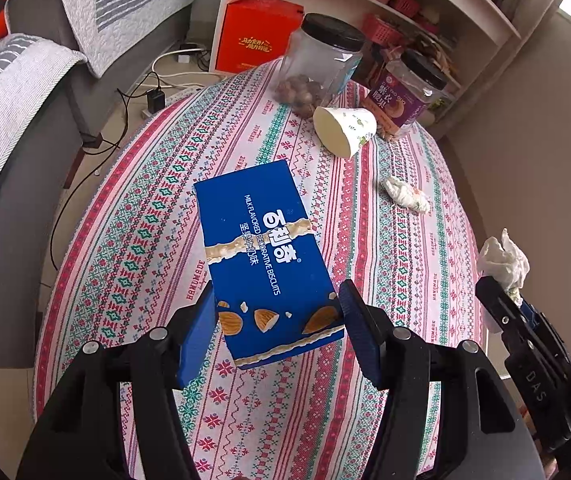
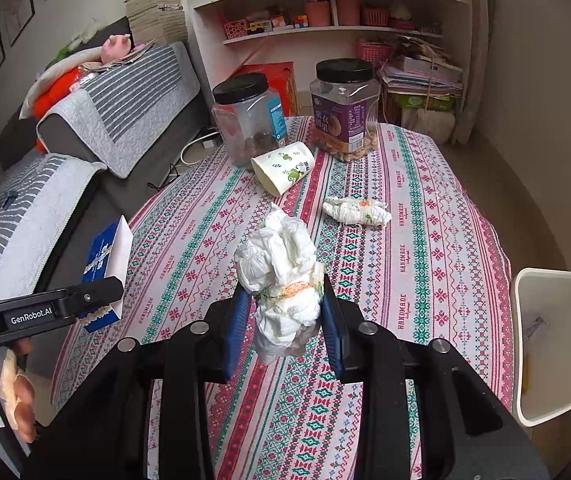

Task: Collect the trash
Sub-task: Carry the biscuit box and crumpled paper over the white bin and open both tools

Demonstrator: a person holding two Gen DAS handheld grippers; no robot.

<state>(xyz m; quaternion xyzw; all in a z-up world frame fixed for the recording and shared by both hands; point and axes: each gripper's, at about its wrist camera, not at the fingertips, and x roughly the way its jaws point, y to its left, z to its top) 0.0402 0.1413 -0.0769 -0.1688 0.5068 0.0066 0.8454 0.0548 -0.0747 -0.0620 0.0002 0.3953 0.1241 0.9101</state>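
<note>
Tipped paper cup (image 2: 283,166) apparently touches clear jar (image 2: 247,120).

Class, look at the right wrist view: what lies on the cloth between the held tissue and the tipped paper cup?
Nothing: bare tablecloth separates tissue and cup.
</note>
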